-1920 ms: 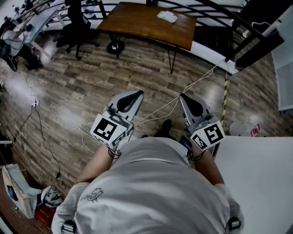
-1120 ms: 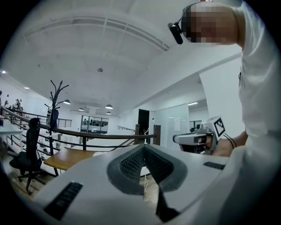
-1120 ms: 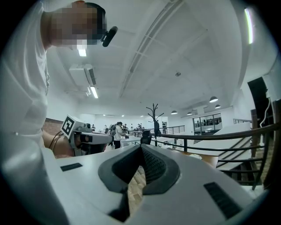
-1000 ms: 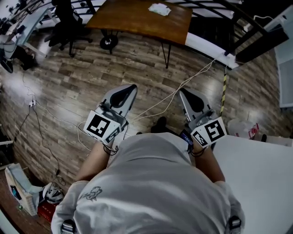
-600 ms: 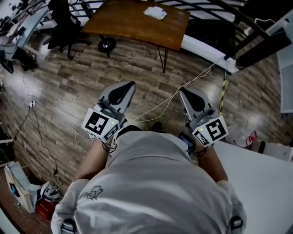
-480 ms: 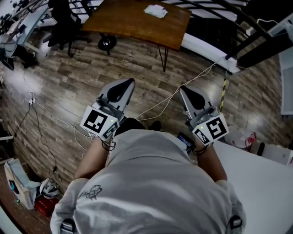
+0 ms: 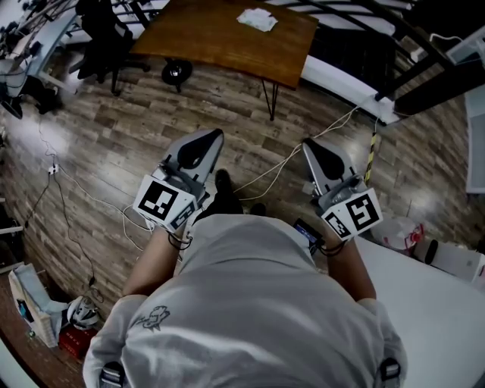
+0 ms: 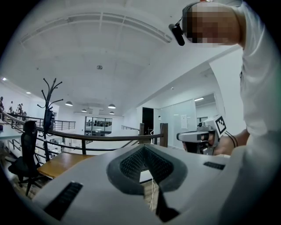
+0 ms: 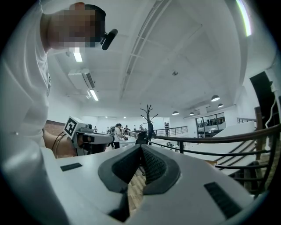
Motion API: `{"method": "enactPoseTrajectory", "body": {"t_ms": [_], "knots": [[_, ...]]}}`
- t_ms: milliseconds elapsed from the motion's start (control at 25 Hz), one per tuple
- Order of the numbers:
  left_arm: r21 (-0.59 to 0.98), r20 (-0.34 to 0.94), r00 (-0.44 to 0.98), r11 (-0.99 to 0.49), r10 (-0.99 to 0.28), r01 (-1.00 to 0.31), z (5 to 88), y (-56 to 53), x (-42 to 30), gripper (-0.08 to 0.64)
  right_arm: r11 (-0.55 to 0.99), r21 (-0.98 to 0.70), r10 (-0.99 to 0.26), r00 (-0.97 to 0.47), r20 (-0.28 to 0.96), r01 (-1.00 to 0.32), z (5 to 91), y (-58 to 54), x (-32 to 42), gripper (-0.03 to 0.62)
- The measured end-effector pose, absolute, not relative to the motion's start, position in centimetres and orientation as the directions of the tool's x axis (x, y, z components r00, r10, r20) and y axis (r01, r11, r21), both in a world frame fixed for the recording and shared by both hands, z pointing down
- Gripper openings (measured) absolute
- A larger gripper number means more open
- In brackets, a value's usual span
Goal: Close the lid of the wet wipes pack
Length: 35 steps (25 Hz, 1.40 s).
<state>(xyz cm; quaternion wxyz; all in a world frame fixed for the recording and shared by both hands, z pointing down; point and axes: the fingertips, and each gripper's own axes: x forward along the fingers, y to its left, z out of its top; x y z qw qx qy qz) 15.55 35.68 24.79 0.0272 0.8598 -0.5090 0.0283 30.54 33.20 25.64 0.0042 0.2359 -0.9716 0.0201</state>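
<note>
Head cam looks steeply down at the floor point(image 7: 114, 144) and far bench point(image 7: 227, 38). Left tongs point(image 7: 213, 138) and right tongs point(image 7: 309, 145) cams sit right behind their jaws, facing level. Each catches the other tongs, plus the railing point(image 8: 109, 138).

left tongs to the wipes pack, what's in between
Head view: only bare wood floor and brown table top between left tongs and wipes pack.

Right hand-held gripper point(image 9: 141, 146): jaws together at the tips, nothing between them, pointing level across the room. Wood floor point(image 9: 135, 186) shows through the gap behind the pads. Left hand-held gripper point(image 9: 90, 139) just beside it, at left. Dark railing point(image 9: 210, 139) at right. Coat stand point(image 9: 149, 115) and people point(image 9: 117, 132) far off.
</note>
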Motion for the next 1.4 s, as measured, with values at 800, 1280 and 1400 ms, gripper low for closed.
{"method": "enactPoseTrajectory", "body": {"t_ms": [800, 1280, 1400], "knots": [[0.046, 0.063, 0.524, -0.522, -0.849, -0.852, 25.9, 24.9, 5.5, 0.014, 0.869, -0.013, -0.494, -0.868, 0.048, -0.495, 26.3, 23.5, 20.6, 0.034], [0.042, 0.068, 0.589, -0.588, -0.805, -0.808, 24.4, 19.8, -2.5, 0.014, 0.851, -0.028, -0.523, -0.852, 0.030, -0.524, 24.9, 18.3, 11.1, 0.034], [0.051, 0.068, 0.582, -0.579, -0.811, -0.813, 24.5, 19.0, -3.9, 0.014, 0.854, -0.028, -0.518, -0.854, 0.036, -0.519, 24.9, 17.5, 9.8, 0.034]]}}
